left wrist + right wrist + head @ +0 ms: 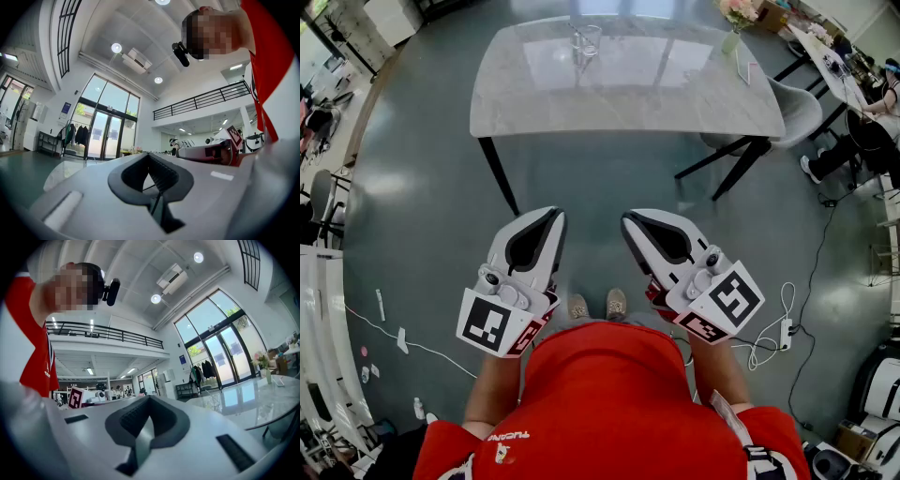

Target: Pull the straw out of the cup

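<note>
A clear glass cup (pixel 586 37) stands near the far edge of the marble table (pixel 628 94); at this distance I cannot make out a straw in it. My left gripper (pixel 554 216) and right gripper (pixel 629 221) hang side by side in front of my body, over the floor and well short of the table. Both point towards the table, jaws shut with nothing between them. In the left gripper view the left gripper (pixel 149 157) has its dark pads meeting, and the right gripper's marker cube (pixel 234 136) shows beside it. The right gripper (pixel 150 400) looks the same in its own view.
A vase of flowers (pixel 734 19) stands on the table's far right, also seen in the right gripper view as a vase (pixel 267 371). A grey chair (pixel 797 111) sits at the table's right end. White cables (pixel 766 339) lie on the floor. A person (pixel 872 131) sits at the far right.
</note>
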Available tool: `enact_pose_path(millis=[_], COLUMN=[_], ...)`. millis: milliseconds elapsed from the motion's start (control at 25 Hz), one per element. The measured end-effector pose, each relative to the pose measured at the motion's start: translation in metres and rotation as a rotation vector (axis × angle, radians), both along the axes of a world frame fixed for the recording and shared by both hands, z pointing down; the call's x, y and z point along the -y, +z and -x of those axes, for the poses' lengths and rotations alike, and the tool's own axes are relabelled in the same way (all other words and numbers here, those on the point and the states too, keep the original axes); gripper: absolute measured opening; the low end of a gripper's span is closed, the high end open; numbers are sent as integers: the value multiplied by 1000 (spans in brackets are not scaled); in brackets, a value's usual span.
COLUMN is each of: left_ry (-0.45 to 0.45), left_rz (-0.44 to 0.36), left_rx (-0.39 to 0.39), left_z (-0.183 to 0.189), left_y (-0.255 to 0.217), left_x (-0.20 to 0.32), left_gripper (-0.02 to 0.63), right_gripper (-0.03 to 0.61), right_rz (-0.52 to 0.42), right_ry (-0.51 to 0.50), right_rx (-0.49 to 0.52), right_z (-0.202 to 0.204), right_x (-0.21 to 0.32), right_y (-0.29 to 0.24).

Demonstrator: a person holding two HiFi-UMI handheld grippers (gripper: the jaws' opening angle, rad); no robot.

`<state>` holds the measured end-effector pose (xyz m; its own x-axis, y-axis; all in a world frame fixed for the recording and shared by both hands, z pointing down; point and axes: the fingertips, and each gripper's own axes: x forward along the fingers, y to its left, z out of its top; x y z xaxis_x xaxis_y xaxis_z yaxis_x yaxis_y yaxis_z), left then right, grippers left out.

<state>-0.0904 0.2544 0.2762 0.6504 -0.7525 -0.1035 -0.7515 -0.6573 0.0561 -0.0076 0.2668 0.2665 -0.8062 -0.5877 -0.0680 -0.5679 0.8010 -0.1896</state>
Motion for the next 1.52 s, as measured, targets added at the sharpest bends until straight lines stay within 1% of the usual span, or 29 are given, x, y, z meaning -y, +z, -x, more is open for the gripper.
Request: enact_pose_path(millis=[400,600,720,1000,1280,1520], left_ry=[16,20,15,-23,-81,-118], left_rz=[-5,0,2,-1,-9,-3], left_rx=[-4,-3,0,-6,-11,-15], left_z=[0,-3,-8,-23,-41,-49], left_y=[-2,-1,0,-2,0,4], left_x=[2,2,4,15,27,36], left_gripper=[5,5,5,5,5,5], right_gripper=[0,1,1,2,2,2], right_rz=[-10,5,9,-11,-30,-35], right_ry=[15,29,35,19,-30,-61], right_rx=[-16,23,28,10,3,-6], right_z=[3,-3,-11,-32,-50,-60], right_x=[-1,1,3,15,33,44], right_y=[-1,-2,-1,-3,-1,-1])
